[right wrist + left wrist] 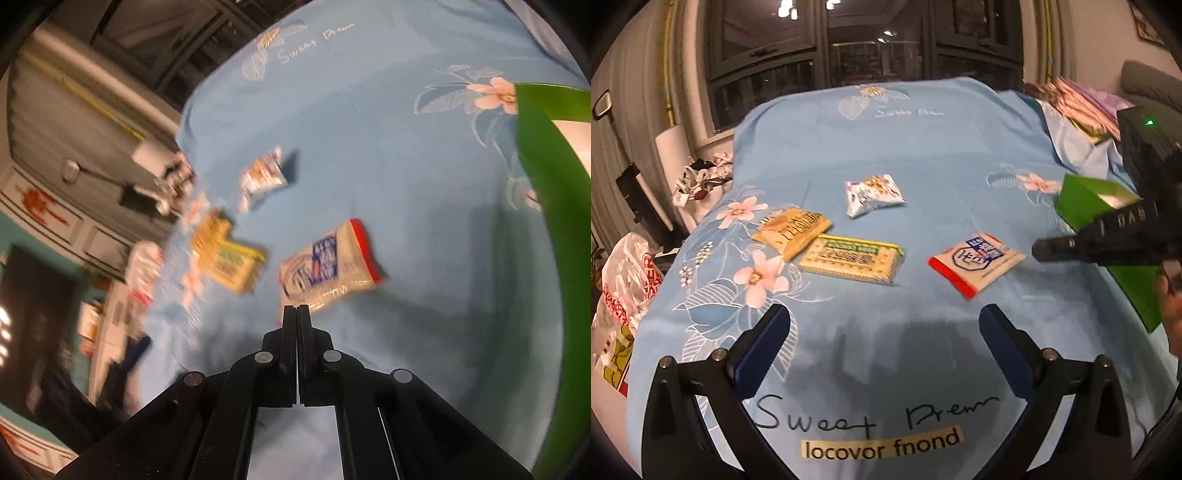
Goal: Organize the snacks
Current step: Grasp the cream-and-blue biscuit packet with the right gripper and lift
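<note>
Left gripper (884,332) was spread wide, nothing between its fingers, hovering over the near part of the blue floral sheet (923,155) above the printed "Sweet" lettering. Right gripper (297,308) was pressed fully together and empty; in the left wrist view it came in from the right edge (1039,249), tip just beside the red-edged white packet (977,263), contact not clear. The right wrist view was blurred; there the closed tips sat just short of that same packet (328,267), which lay flat on the sheet. 4 snack packets lay loose on the sheet: the red-edged one nearest the right gripper, a yellow-green cracker packet (851,258) near the middle, an orange-yellow packet (792,230) touching and slightly overlapping the cracker packet's left end, and a puffy white-and-blue bag (873,194) farther back, well apart from the rest. A green box (1086,203) stood open at the right side of the sheet, partly behind the right gripper; in the right wrist view its green wall (546,177) filled the right edge, inside not visible. A white plastic bag with red print (624,291) sat off the sheet at the left. Dark windows (864,48) ran along the far wall.
</note>
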`<state>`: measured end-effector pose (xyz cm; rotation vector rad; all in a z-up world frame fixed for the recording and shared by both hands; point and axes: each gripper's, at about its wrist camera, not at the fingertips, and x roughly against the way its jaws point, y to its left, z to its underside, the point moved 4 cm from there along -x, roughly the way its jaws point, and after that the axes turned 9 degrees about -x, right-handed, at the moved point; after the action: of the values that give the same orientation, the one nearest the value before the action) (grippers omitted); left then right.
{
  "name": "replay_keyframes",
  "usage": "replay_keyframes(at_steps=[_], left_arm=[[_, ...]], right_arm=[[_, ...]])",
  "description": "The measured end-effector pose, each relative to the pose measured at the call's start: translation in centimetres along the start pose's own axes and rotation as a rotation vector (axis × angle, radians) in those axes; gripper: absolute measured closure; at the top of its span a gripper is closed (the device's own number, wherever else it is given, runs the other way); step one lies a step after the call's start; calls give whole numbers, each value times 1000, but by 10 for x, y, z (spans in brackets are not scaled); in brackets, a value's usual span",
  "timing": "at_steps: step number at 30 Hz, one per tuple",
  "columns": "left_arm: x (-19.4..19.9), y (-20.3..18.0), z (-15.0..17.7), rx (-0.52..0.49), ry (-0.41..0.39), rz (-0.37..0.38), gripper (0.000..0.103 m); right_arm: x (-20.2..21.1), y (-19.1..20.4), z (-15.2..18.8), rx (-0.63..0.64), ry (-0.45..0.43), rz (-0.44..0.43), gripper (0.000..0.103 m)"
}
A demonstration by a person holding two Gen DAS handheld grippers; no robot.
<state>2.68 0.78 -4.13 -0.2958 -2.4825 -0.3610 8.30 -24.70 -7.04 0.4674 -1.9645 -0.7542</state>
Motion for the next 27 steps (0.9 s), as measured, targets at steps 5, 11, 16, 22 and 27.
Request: replay_keyframes(at_steps=[5,11,16,22,27], left_arm=[[-15,-11,-4,21,25,129,0],[-41,-35,-22,-33,40,241,0],[-69,-50,-22,-45,120,343,0],[-98,-48,-27,85,194,448,1],[-105,-54,-33,40,203,438,2]], right_arm=[[-7,-26,3,-62,11,90,101],[-22,-41,-11,-124,43,96,89],[-28,-42,-27,-161,38,-21,26],[-39,-39,-49,-146,32,7,23],[-51,-37,-53,-143,58,-71,23]])
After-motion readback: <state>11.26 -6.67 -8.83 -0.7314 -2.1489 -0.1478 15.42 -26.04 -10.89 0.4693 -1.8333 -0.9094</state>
